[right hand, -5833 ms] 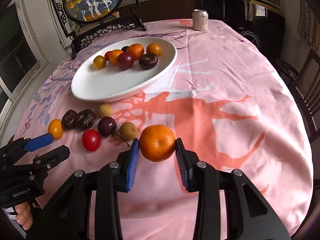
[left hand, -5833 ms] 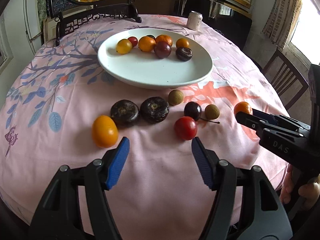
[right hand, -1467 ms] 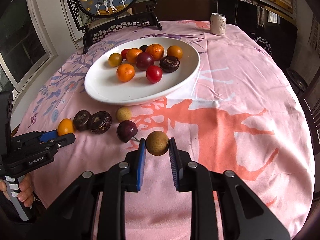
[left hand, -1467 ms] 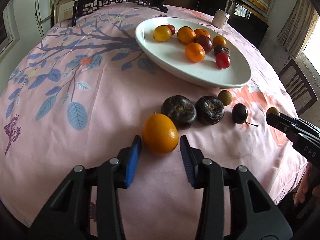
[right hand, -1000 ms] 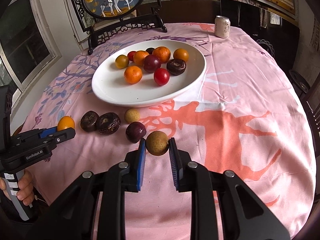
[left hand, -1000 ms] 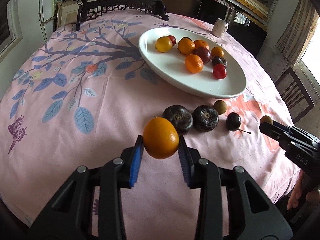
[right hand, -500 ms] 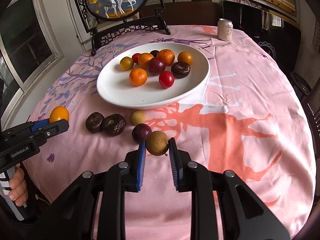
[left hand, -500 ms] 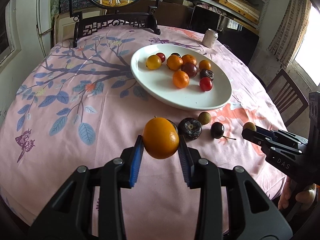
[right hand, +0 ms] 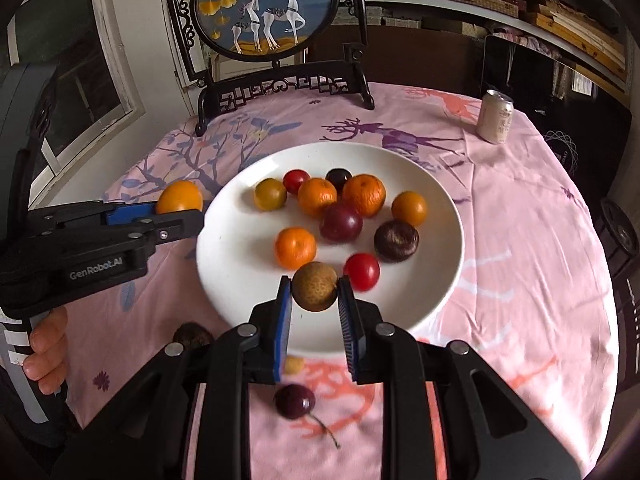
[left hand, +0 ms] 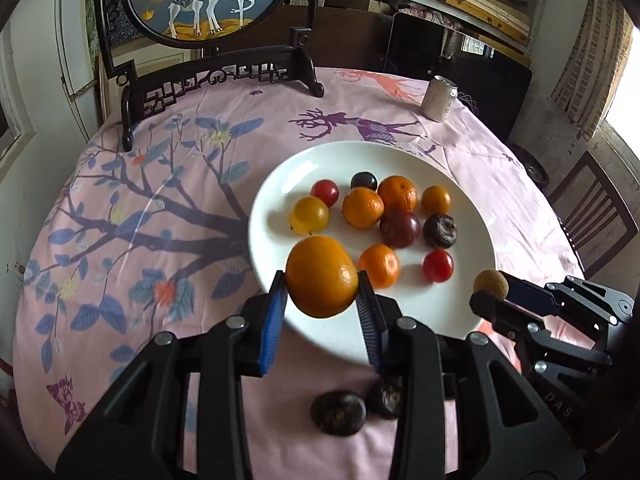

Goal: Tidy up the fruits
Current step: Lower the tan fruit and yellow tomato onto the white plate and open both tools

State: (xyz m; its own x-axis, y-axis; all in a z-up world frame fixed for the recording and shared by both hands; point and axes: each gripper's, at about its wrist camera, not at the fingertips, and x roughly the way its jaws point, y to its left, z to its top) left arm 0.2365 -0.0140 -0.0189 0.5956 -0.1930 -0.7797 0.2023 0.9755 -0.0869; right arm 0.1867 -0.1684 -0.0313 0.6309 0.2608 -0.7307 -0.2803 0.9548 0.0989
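A: What takes up most of the scene?
B: A round table point(left hand: 120, 248) under a pink cloth printed with branches and deer. At its far edge stands a dark carved stand holding a round deer picture point(right hand: 266, 8), and a drinks can point(right hand: 495, 117) sits well apart, at the far right.

A: And the next thing down?
B: The white plate point(right hand: 432, 184) in the middle of the table. It holds ten fruits: oranges, yellow and red small ones, dark plums and a wrinkled dark one.

A: The tools?
B: The left tool point(left hand: 322, 304) is pinching a large orange fruit point(left hand: 322, 282) between its blue pads, held up over the near left rim of the plate. The right tool point(right hand: 314, 312) is pinching a small brown fruit point(right hand: 314, 286), raised over the near part of the plate, just beside a red tomato point(right hand: 361, 271). A hand point(right hand: 46, 348) grips the left tool's handle.

A: Anything left on the cloth?
B: Yes. Two dark wrinkled fruits point(left hand: 338, 412) lie touching, near the plate's front edge. A dark cherry point(right hand: 295, 400) with its stem lies close by, and a small yellowish fruit point(right hand: 294, 365) shows partly behind the right tool.
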